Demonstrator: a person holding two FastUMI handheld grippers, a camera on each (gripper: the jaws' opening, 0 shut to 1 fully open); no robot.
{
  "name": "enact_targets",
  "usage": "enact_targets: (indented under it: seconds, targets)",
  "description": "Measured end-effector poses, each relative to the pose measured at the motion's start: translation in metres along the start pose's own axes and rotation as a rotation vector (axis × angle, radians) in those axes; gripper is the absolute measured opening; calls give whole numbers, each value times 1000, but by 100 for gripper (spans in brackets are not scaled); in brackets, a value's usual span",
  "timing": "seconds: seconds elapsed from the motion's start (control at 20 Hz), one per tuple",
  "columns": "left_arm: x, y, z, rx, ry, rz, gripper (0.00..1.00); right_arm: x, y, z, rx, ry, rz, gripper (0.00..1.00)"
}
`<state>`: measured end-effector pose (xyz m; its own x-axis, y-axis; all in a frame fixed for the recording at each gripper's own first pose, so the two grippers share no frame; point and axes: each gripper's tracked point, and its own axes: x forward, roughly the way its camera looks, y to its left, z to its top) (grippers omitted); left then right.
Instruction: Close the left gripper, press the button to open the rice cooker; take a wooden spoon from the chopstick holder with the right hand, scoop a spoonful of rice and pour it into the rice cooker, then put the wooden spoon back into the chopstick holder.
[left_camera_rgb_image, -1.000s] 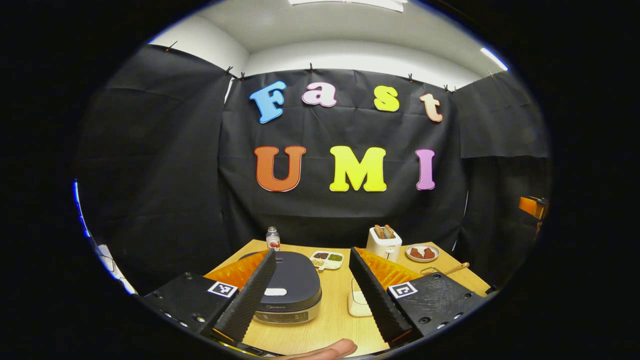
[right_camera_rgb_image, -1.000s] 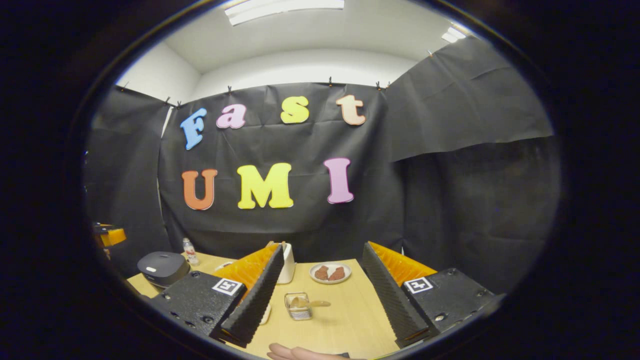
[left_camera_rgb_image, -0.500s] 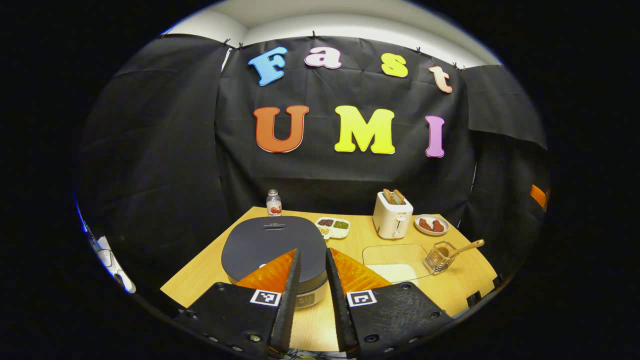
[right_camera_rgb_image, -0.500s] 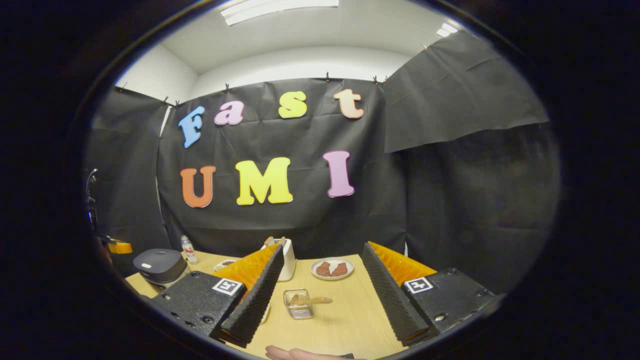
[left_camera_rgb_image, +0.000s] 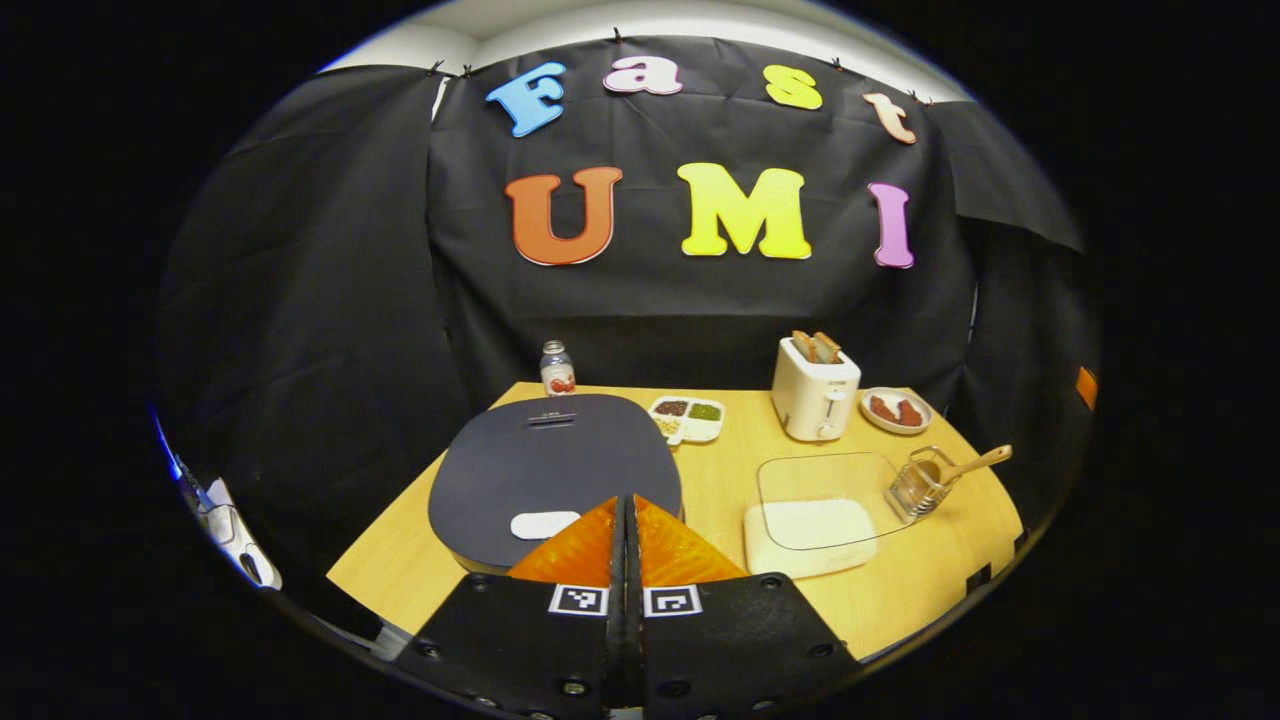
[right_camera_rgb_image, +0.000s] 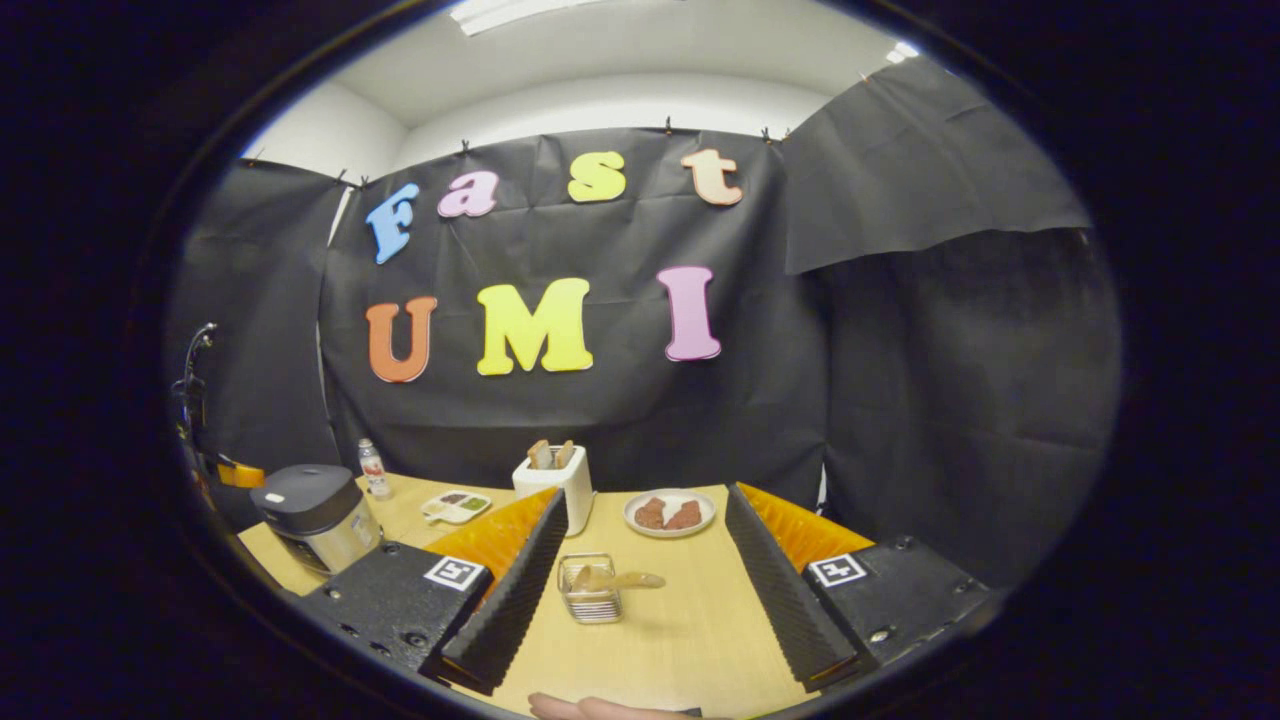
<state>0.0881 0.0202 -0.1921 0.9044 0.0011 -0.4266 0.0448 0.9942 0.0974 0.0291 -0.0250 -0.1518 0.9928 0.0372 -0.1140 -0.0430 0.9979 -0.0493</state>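
Left claw (left_camera_rgb_image: 627, 530) closed, empty, just before rice cooker (left_camera_rgb_image: 555, 470) button (left_camera_rgb_image: 545, 524); right claw (right_camera_rgb_image: 640, 570) wide open.

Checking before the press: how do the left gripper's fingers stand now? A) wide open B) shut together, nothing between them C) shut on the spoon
B: in the left gripper view the left gripper has its fingers meeting, with nothing between, above the cooker lid near its button.

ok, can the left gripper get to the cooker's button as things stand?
Probably yes. The left gripper, jaws shut, hangs just right of the white button on the closed rice cooker lid, with nothing between them.
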Motion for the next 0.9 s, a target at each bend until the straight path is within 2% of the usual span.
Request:
enact_targets:
  seconds: [0.25,0.4,0.65,0.9]
  targets:
    - [30,24,-19,-51,98,75,0,2,-4,3,-61,-47,-14,100]
    - [40,24,-24,-67,125,61,0,-1,-1,4,-72,-64,-4,99]
    - [44,27,-34,-37,171,68,0,-10,11,2,-83,-64,70,99]
    - [45,27,-38,-90,213,74,0,-18,17,2,-78,-74,85,100]
